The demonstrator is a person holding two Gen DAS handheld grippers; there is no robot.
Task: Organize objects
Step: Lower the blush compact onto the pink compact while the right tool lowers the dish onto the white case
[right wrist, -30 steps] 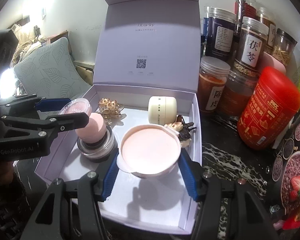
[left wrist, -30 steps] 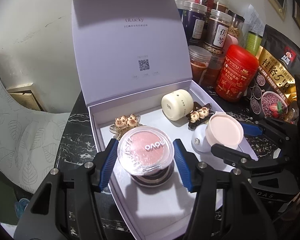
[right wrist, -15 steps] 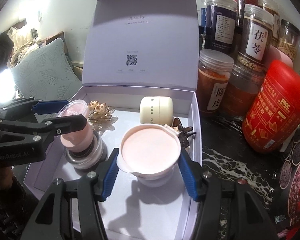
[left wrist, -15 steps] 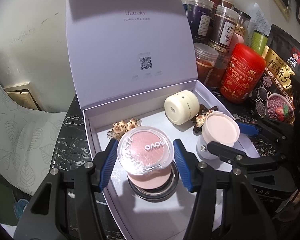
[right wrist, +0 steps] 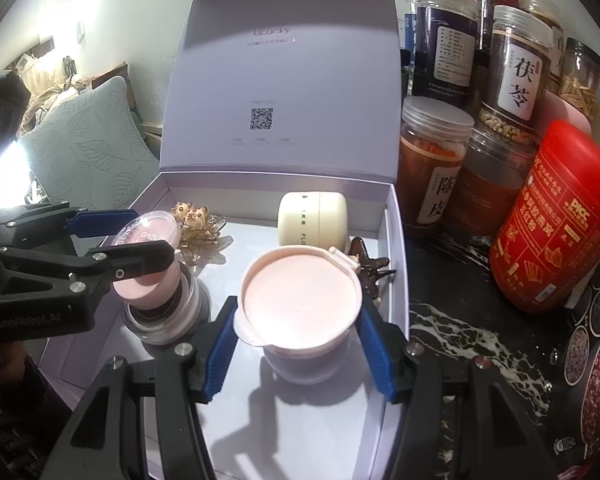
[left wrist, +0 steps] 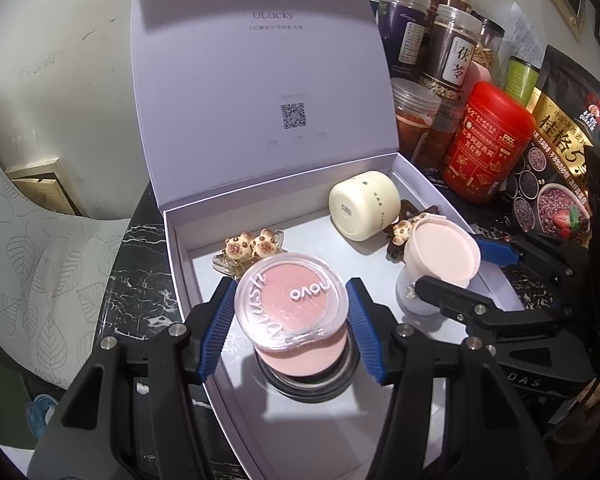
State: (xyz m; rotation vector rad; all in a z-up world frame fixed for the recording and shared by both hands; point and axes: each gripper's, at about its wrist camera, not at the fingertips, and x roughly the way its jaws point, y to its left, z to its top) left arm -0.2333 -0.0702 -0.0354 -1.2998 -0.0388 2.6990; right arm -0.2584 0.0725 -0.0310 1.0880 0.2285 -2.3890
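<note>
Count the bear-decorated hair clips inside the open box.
2. One clear bear clip lies near the box's back-left; one dark bear clip sits by the right wall, partly hidden behind the held pink lid.

Pink puff (left wrist: 302, 354) now emerged from black jar (left wrist: 312, 380) beneath blush compact (left wrist: 291, 305); both lifted higher.

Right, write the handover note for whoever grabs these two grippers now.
Left gripper: shut on the clear-lidded blush compact, held over a dark jar with a pink puff in it.
Right gripper: shut on the pale pink case, held over a pale round pot.
Both sit above the open lavender gift box.
Already in the box: cream jar on its side, bear clip, dark hair clip.
Left: lower and release both items, then probably close the box.
</note>
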